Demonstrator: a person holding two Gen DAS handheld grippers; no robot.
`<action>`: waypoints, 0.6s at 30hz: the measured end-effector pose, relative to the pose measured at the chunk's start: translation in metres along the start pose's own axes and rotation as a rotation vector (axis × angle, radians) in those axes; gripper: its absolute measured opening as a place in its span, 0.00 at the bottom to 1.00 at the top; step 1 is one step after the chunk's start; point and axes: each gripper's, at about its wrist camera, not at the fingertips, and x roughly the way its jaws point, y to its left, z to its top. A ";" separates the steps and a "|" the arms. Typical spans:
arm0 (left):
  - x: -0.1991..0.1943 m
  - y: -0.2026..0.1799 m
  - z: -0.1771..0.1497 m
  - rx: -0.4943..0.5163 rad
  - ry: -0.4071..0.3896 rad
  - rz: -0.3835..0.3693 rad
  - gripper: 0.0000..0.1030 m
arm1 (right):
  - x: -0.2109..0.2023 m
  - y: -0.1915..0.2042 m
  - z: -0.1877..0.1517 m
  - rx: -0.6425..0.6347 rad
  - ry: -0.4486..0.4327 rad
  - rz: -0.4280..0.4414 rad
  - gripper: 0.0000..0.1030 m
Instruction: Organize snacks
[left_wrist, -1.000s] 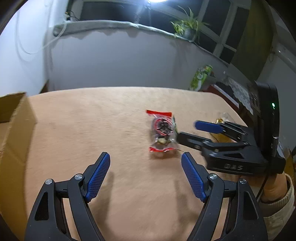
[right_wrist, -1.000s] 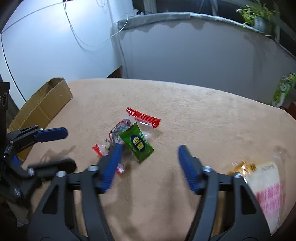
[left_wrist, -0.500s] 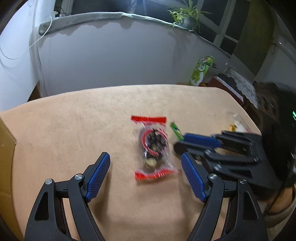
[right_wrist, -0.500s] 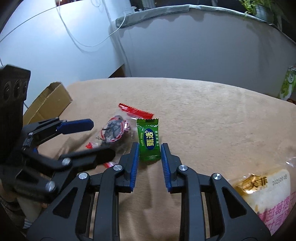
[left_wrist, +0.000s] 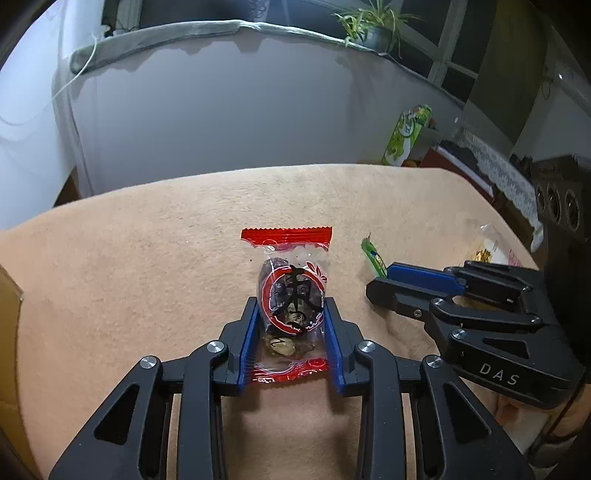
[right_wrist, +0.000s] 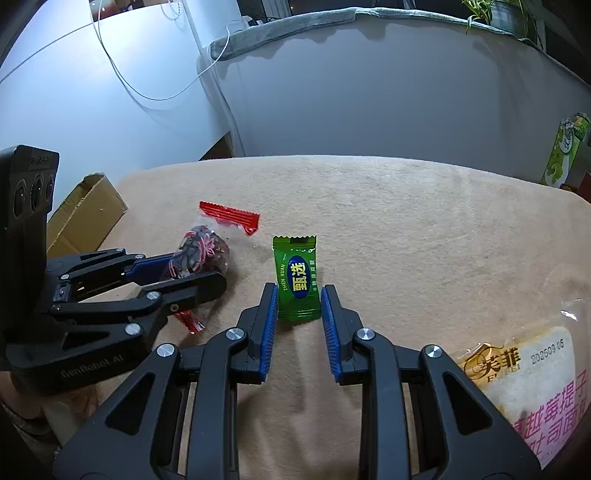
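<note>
The left gripper (left_wrist: 291, 321) is closing: its blue pads (left_wrist: 248, 336) bracket the red-edged snack pouch (left_wrist: 290, 295) on both long sides and appear to touch the clear film. The pouch lies flat on the tan cloth (left_wrist: 147, 258), its serrated red seam pointing away from the jaws.

The right gripper (right_wrist: 298, 317) stands narrowed around the green candy packet (right_wrist: 297, 280). The packet's lower end sits between the pads; a thin gap appears to remain on each side, so firm contact cannot be confirmed. The packet lies just to the right of the pouch, apart from it.

Step in hand, by judgement: simultaneous pick of two snacks, grasp phase. The next move calls for both jaws to seat fully before any lift, then transfer toward the cardboard box (right_wrist: 86, 206), which stands at the cloth's edge to the left of the pouch. Thin film may slip or crumple, so a straight vertical lift is advisable.

A larger bread packet (right_wrist: 517, 384) lies well to the right of the pouch. Beyond the cloth stands a pale low wall; a potted plant (left_wrist: 373, 29) sits on its ledge, and a green carton (left_wrist: 406, 134) stands to the right of the pouch, beyond the cloth's far edge.
</note>
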 end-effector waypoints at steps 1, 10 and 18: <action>0.000 0.000 0.001 -0.006 -0.003 -0.001 0.30 | 0.000 0.000 0.000 0.000 0.000 -0.001 0.24; -0.056 -0.018 -0.029 0.046 -0.164 0.096 0.30 | -0.007 -0.001 -0.002 -0.001 -0.023 0.011 0.24; -0.113 -0.032 -0.055 0.066 -0.255 0.119 0.30 | -0.058 0.026 -0.037 0.022 -0.123 0.020 0.24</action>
